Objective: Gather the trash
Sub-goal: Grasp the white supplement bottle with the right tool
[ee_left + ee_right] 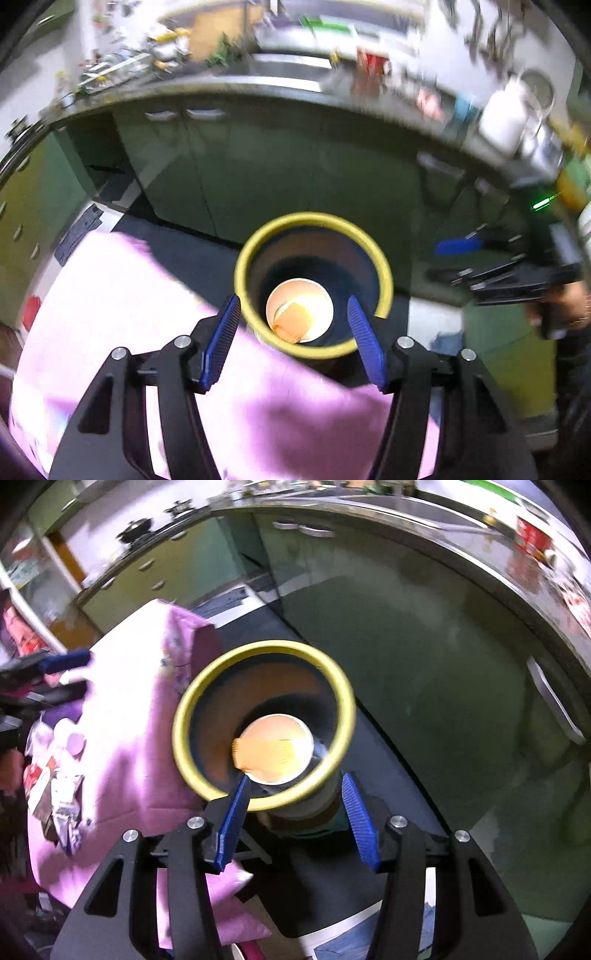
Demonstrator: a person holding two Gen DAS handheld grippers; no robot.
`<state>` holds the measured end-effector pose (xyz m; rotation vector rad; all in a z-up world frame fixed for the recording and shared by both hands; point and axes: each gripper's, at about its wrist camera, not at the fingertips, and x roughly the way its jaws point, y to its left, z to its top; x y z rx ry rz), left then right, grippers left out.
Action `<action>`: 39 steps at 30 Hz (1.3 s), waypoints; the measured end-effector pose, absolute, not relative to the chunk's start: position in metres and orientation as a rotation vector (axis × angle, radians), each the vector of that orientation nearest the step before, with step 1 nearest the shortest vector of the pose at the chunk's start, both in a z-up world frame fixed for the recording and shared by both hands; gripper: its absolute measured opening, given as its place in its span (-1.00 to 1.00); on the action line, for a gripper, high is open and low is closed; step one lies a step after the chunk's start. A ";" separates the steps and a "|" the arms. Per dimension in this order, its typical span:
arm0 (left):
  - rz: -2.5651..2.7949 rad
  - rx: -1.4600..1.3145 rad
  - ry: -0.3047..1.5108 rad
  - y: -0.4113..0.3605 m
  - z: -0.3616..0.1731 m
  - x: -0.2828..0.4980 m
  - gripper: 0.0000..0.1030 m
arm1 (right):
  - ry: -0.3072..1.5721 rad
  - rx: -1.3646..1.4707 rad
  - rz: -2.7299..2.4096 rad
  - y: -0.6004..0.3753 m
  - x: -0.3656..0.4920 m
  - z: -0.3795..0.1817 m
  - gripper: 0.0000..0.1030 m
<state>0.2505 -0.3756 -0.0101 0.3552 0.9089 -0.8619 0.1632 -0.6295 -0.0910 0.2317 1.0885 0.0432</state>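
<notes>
A round bin with a yellow rim (313, 218) stands on the dark floor beside the table; it also shows in the right wrist view (266, 648). A paper cup (300, 310) with orange scraps lies inside it, seen too in the right wrist view (275, 753). My left gripper (293, 306) is open and empty above the bin's near rim. My right gripper (295, 779) is open and empty above the bin. The right gripper also shows in the left wrist view (458, 258), and the left gripper in the right wrist view (70, 675).
A table with a pink cloth (122, 306) lies left of the bin, with wrappers and small trash (59, 794) on it. Green cabinets (258, 166) under a cluttered counter (280, 85) stand behind. The dark floor (373, 738) runs between them.
</notes>
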 end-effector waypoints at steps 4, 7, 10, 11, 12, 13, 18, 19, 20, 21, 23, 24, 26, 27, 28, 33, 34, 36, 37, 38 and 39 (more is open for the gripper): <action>-0.781 0.262 0.865 -0.287 0.022 0.225 0.30 | 1.069 0.147 0.196 -0.577 0.183 -0.080 0.14; -0.678 0.207 0.850 -0.216 0.029 0.199 0.46 | 1.054 0.060 0.334 -0.527 0.200 -0.071 0.17; -0.568 0.188 0.856 -0.159 0.025 0.173 0.51 | 1.036 -0.039 0.491 -0.465 0.226 -0.064 0.20; -0.531 0.186 0.860 -0.143 0.023 0.164 0.52 | 1.031 -0.080 0.541 -0.440 0.236 -0.062 0.20; -0.484 0.182 0.861 -0.125 0.020 0.156 0.52 | 1.029 -0.110 0.573 -0.422 0.243 -0.062 0.20; -0.445 0.178 0.860 -0.109 0.019 0.148 0.52 | 1.026 -0.152 0.627 -0.398 0.251 -0.062 0.20; -0.384 0.110 0.880 -0.062 0.011 0.122 0.63 | 1.037 -0.390 0.772 -0.295 0.280 -0.073 0.20; -0.381 0.104 0.883 -0.058 0.010 0.121 0.63 | 1.047 -0.419 0.782 -0.284 0.283 -0.075 0.20; -0.374 0.104 0.886 -0.056 0.008 0.119 0.64 | 1.062 -0.450 0.788 -0.271 0.291 -0.079 0.20; -0.370 0.106 0.887 -0.051 0.004 0.119 0.63 | 1.079 -0.475 0.793 -0.262 0.297 -0.083 0.20; -0.367 0.111 0.887 -0.046 0.000 0.118 0.64 | 1.118 -0.524 0.791 -0.246 0.305 -0.093 0.20; -0.373 0.111 0.888 -0.042 -0.002 0.116 0.64 | 1.129 -0.538 0.791 -0.240 0.305 -0.097 0.20; -0.391 0.104 0.893 -0.040 -0.006 0.116 0.64 | 1.160 -0.558 0.787 -0.230 0.311 -0.104 0.20; -0.398 0.102 0.895 -0.040 -0.008 0.117 0.64 | 1.169 -0.562 0.786 -0.230 0.312 -0.107 0.19; -0.401 0.101 0.899 -0.040 -0.011 0.118 0.64 | 1.181 -0.568 0.787 -0.229 0.314 -0.110 0.19; -0.416 0.095 0.916 -0.040 -0.021 0.122 0.64 | 1.213 -0.588 0.799 -0.220 0.316 -0.125 0.06; -0.418 0.095 0.919 -0.041 -0.022 0.123 0.64 | 1.217 -0.592 0.797 -0.217 0.317 -0.128 0.03; -0.421 0.095 0.925 -0.043 -0.025 0.123 0.64 | 1.221 -0.603 0.796 -0.214 0.318 -0.133 0.03; -0.423 0.096 0.928 -0.043 -0.026 0.123 0.64 | 1.228 -0.602 0.794 -0.213 0.320 -0.137 0.03; -0.426 0.100 0.931 -0.045 -0.027 0.122 0.64 | 1.234 -0.599 0.792 -0.212 0.322 -0.140 0.03; -0.427 0.104 0.933 -0.046 -0.028 0.122 0.64 | 1.237 -0.596 0.788 -0.213 0.322 -0.143 -0.02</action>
